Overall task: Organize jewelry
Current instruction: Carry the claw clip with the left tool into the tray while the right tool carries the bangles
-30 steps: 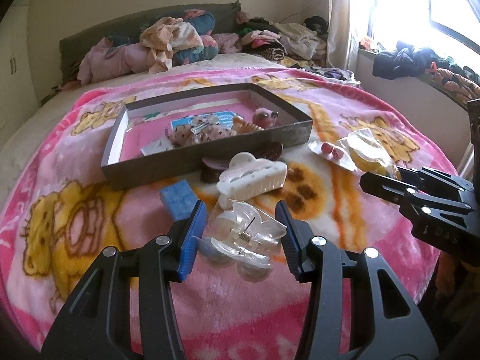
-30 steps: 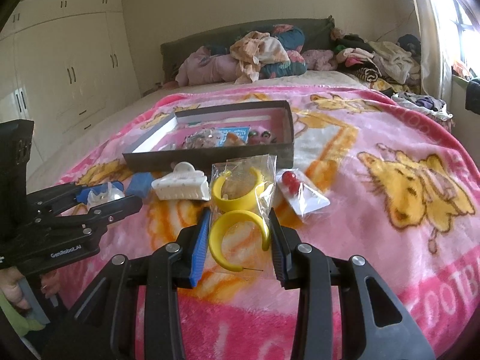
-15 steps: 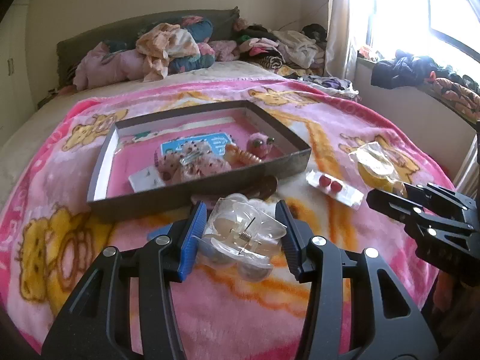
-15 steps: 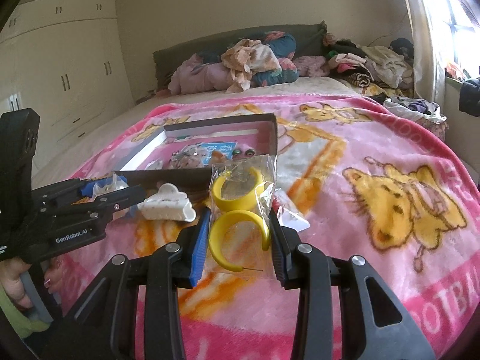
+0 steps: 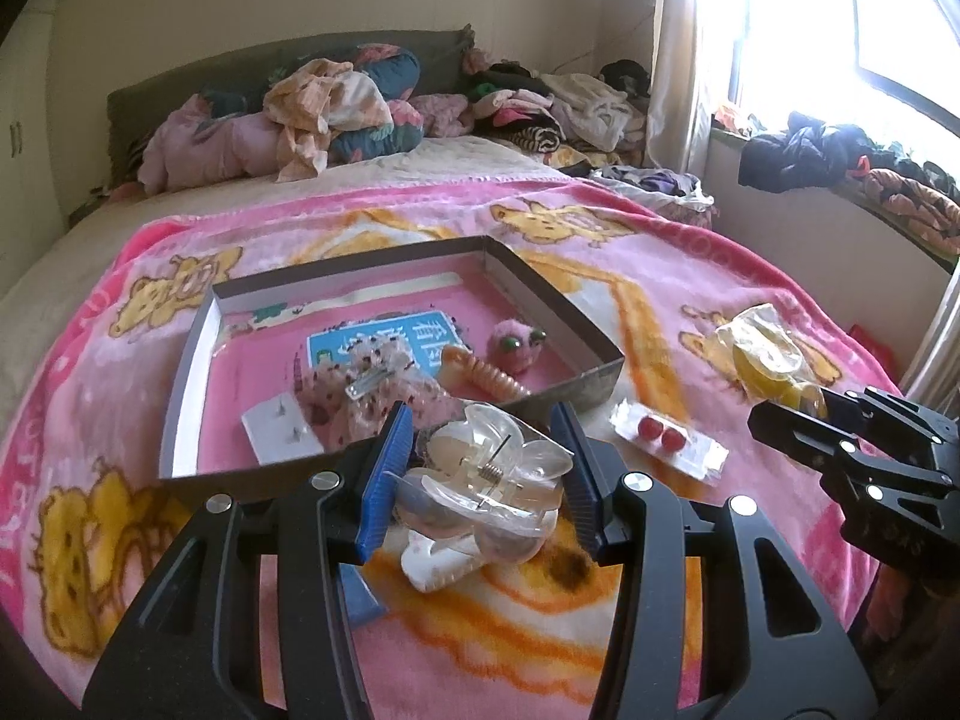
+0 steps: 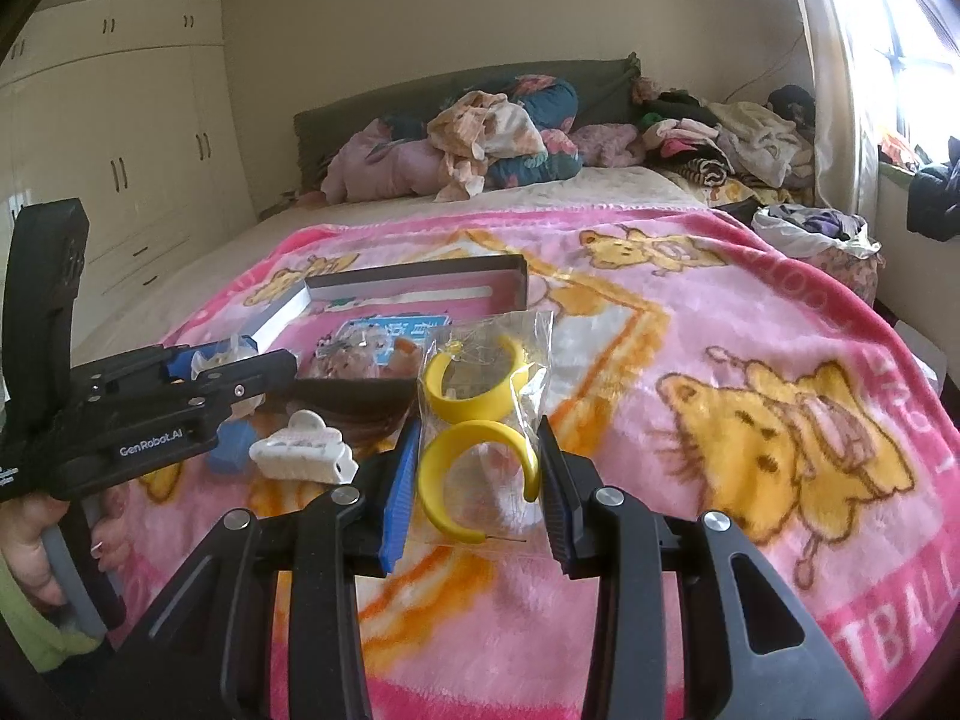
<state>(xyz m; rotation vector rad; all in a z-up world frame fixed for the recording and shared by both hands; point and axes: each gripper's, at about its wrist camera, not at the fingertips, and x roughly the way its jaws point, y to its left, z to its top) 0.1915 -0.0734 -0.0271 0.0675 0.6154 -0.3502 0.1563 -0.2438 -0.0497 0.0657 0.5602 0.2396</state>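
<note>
My left gripper (image 5: 480, 480) is shut on a clear plastic hair claw (image 5: 480, 480), lifted over the near wall of a shallow dark box (image 5: 180, 396) on the pink blanket. The box holds a blue card (image 5: 384, 336), a spotted scrunchie (image 5: 366, 396), a pink fuzzy clip (image 5: 516, 345) and an earring card (image 5: 279, 429). My right gripper (image 6: 477, 474) is shut on a clear bag of yellow hoop earrings (image 6: 474, 402), raised above the blanket. That gripper (image 5: 792, 414) also shows at the right of the left wrist view, the left gripper (image 6: 240, 366) at the left of the right wrist view.
A packet with red bead earrings (image 5: 660, 441) lies right of the box. A white hair claw (image 6: 300, 456), a blue item (image 6: 231, 450) and a dark brown clip (image 6: 360, 417) lie on the blanket near the box. Clothes are piled at the headboard (image 6: 480, 132). A wardrobe (image 6: 120, 168) stands at the left.
Both grippers have risen and moved forward toward the box with their items held. The clear claw now hangs over the box's near wall; the white claw is hidden beneath it.
</note>
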